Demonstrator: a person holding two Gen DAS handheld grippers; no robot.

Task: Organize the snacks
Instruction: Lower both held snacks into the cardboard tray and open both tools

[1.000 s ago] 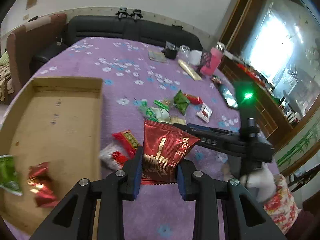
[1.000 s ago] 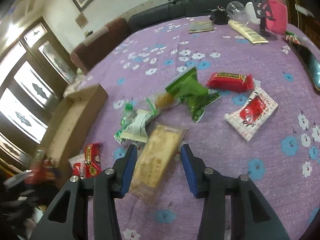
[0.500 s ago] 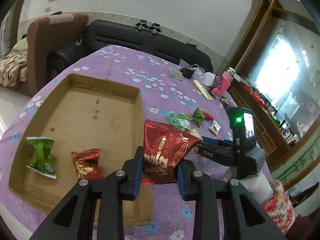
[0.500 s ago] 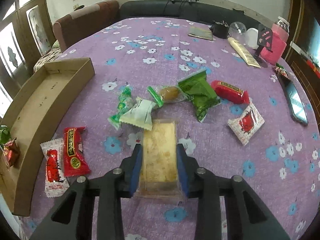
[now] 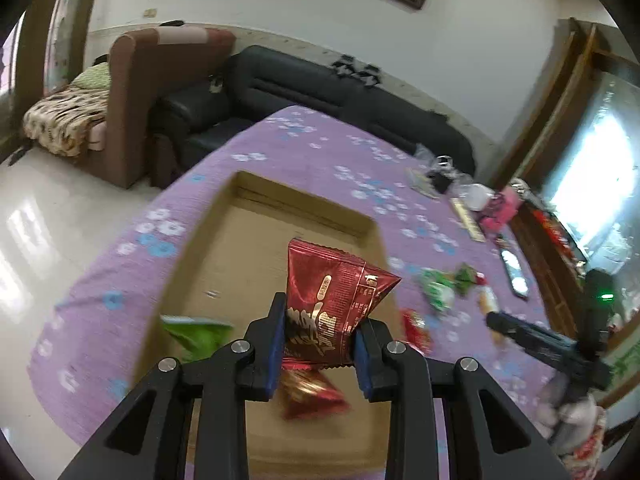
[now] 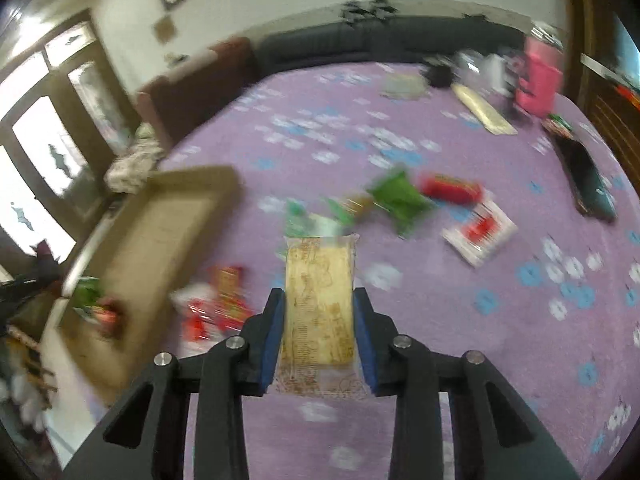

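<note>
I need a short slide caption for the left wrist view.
Left gripper holds a red snack packet above the cardboard box.

Between the left jaws sits a foil packet [image 5: 334,304], held above the cardboard box [image 5: 256,248] on the bench [image 5: 304,148]. Under those jaws, inside the box, lies a second foil packet [image 5: 310,394], with another packet [image 5: 196,334] to their left. Between the right jaws sits a flat wafer pack [image 6: 319,308]. Ahead of them loose snacks [image 6: 400,196] are scattered on the bench; the box lies to their left, two wrapped sweets [image 6: 216,306] between.
</note>
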